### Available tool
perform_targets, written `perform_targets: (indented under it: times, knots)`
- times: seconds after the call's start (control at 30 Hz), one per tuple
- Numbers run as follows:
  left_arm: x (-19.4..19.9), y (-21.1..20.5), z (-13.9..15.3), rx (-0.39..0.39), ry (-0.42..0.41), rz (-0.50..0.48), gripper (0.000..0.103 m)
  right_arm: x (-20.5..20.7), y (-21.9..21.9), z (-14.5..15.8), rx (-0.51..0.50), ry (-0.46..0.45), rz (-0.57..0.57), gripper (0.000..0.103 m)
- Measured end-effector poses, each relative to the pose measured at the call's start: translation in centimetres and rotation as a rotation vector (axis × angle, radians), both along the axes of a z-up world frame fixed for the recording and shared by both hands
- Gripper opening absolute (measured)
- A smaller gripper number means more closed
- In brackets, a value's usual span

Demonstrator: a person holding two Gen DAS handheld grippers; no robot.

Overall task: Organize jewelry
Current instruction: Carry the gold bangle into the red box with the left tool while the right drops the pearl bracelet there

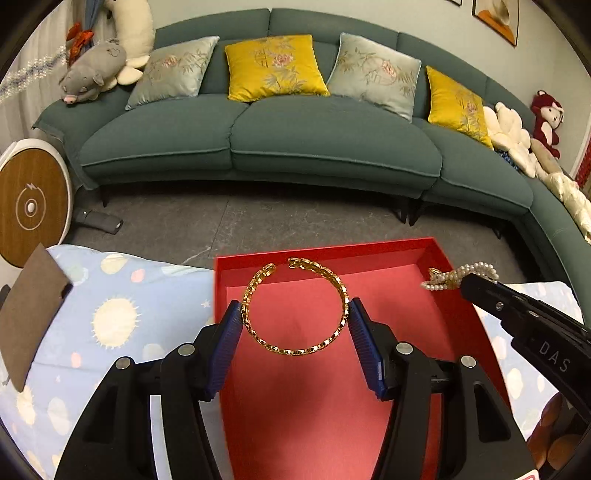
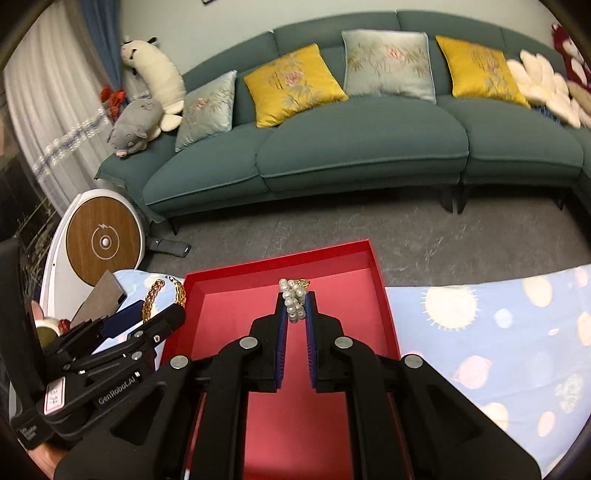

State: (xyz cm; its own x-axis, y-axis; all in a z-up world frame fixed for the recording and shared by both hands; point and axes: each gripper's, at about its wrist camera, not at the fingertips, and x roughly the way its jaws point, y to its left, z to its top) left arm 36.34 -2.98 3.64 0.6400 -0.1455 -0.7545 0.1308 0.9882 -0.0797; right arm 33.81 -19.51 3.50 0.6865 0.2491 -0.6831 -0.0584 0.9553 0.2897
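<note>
Red tray [image 1: 436, 254] on sun-print cloth [image 1: 114, 321]

Sofa: a long teal sofa [image 1: 295, 140] curves along the far wall and bends round at the right.
Cushions: two yellow cushions [image 1: 273, 66] alternate with pale blue-grey ones [image 1: 373, 74], all with a flower pattern.
Toys: a grey pig toy [image 1: 92, 74] and a cream plush [image 1: 136, 29] lie on the left arm; white and red plush toys [image 1: 546, 118] crowd the right end.
Floor: dark grey stone-look tiles [image 1: 258, 221].
Wall: pale, with a framed picture [image 1: 495, 18] at the upper right.
Window: white sheer curtain [image 2: 48, 110] and a blue drape at the left.
Left corner: a round wood-faced white appliance [image 2: 99, 240] stands on the floor.
</note>
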Motion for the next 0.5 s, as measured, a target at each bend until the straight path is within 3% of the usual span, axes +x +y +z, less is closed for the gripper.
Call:
perform_targets:
  times: [0.17,0.33,0.43,0.5]
  knots:
    - [1.8,-0.5,-1.9,0.018,0.035,0.014,0.056,2.8,0.3,-2.6,-0.007,0.05,-0.008,0.009]
    - [2.5,0.2,-2.8,-0.012,0.091,0.076,0.058,4.2,0.4,-4.9,-0.027,0.101,-0.001,0.013]
    - [1.7,0.9,-2.6,-0.039,0.079,0.089,0.06,3.8,0.3,-5.1,-0.054,0.08,-0.033,0.048]
    - [0.5,1.3,-2.5,-0.05,0.071,0.095,0.06,3.3,-0.1,-5.1,-0.032,0.06,-0.053,0.053]
